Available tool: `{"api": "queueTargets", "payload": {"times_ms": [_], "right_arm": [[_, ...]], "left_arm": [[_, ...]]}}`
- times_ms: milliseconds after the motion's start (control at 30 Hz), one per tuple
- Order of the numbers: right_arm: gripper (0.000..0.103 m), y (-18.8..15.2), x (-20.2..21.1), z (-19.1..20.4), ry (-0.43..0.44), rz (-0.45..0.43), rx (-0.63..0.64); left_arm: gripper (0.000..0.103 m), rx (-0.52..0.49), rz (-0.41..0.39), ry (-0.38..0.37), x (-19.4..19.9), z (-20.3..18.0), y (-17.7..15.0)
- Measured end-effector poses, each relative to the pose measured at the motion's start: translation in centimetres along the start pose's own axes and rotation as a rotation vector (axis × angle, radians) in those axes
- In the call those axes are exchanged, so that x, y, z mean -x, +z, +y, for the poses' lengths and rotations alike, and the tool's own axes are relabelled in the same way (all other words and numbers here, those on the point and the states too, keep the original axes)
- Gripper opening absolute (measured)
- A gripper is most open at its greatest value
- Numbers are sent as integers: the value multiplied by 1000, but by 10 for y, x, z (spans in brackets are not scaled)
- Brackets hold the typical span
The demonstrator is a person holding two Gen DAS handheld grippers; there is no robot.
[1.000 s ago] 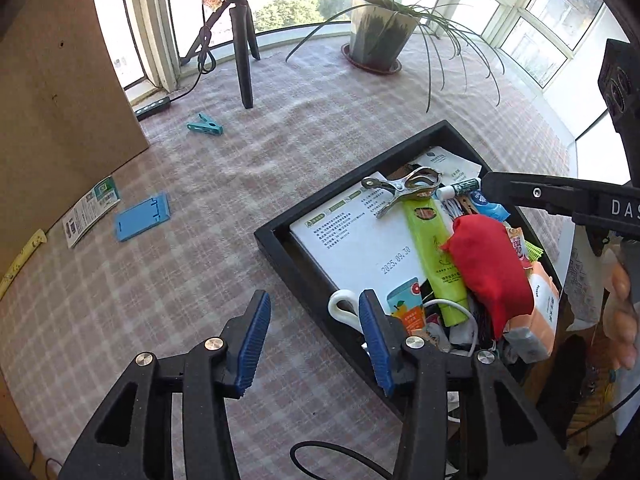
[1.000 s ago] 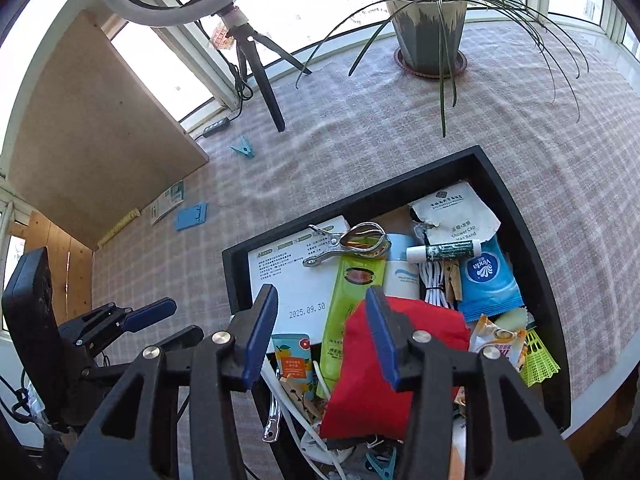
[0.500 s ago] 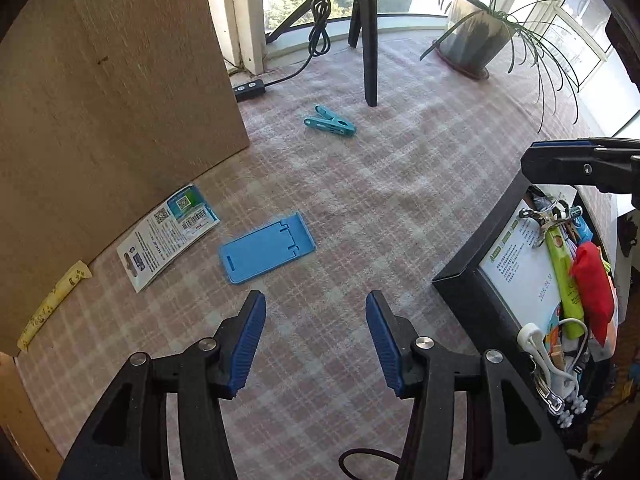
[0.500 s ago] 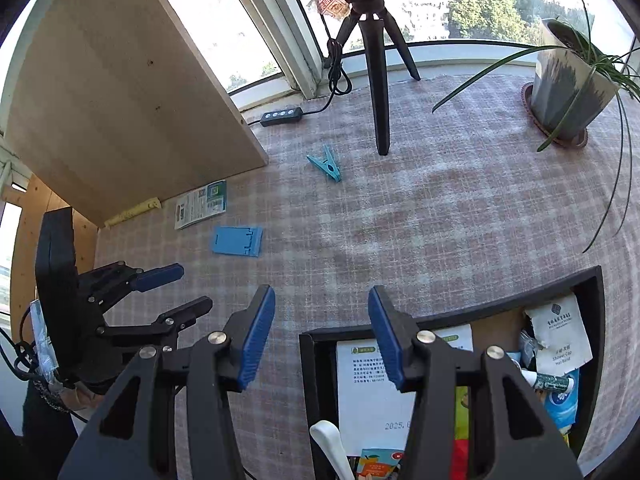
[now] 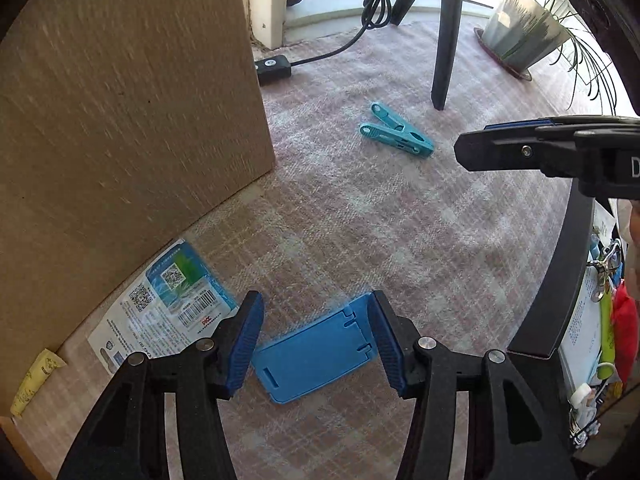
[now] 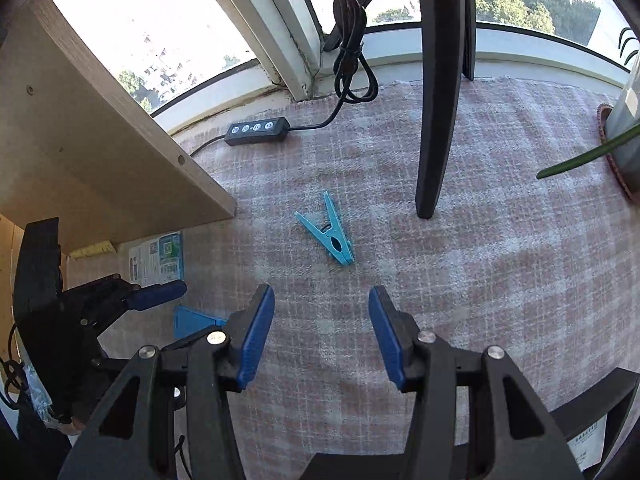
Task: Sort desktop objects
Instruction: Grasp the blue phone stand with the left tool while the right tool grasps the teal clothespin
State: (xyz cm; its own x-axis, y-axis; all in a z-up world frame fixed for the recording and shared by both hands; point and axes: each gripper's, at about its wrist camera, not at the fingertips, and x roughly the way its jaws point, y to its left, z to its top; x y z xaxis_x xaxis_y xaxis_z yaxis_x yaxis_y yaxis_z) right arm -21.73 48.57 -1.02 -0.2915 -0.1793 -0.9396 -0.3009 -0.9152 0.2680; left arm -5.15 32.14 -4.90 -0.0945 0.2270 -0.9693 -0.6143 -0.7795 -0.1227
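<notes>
A flat blue plastic phone stand lies on the checked cloth, right under my left gripper. The left gripper is open, its blue pads either side of the stand and not touching it. A teal clothespin lies on the cloth just ahead of my right gripper, which is open with nothing between its fingers. In the left wrist view the clothespin lies farther off, and the right gripper enters from the right, seen side-on. The black tray full of sorted items is at the right edge.
A wooden board stands at the left, with a printed leaflet and a yellow packet at its foot. A black tripod leg, a cable switch and a potted plant are by the window.
Both grippers have swung left, away from the tray, and come lower. The left one now hangs over the blue stand, the right one near the clothespin. Both jaws stand a little wider.
</notes>
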Motion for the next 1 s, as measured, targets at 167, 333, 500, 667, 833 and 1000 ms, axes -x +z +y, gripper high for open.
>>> {"api": "queueTargets", "payload": {"times_ms": [167, 333, 500, 667, 833, 1000], "right_arm": [[49, 17, -15, -4, -1, -10, 16], [49, 25, -28, -3, 1, -3, 23], [49, 29, -34, -1, -3, 2, 32], [49, 31, -32, -3, 13, -3, 22], [49, 32, -31, -12, 30, -7, 1], [49, 28, -35, -14, 40, 11, -5]], "left_arm": [[58, -28, 5, -20, -2, 1, -4], [58, -45, 18, -38, 0, -2, -20], [58, -130, 12, 32, 2, -18, -27], [58, -157, 23, 5, -3, -22, -14], [60, -181, 61, -83, -6, -27, -21], [60, -207, 73, -79, -5, -39, -38]]}}
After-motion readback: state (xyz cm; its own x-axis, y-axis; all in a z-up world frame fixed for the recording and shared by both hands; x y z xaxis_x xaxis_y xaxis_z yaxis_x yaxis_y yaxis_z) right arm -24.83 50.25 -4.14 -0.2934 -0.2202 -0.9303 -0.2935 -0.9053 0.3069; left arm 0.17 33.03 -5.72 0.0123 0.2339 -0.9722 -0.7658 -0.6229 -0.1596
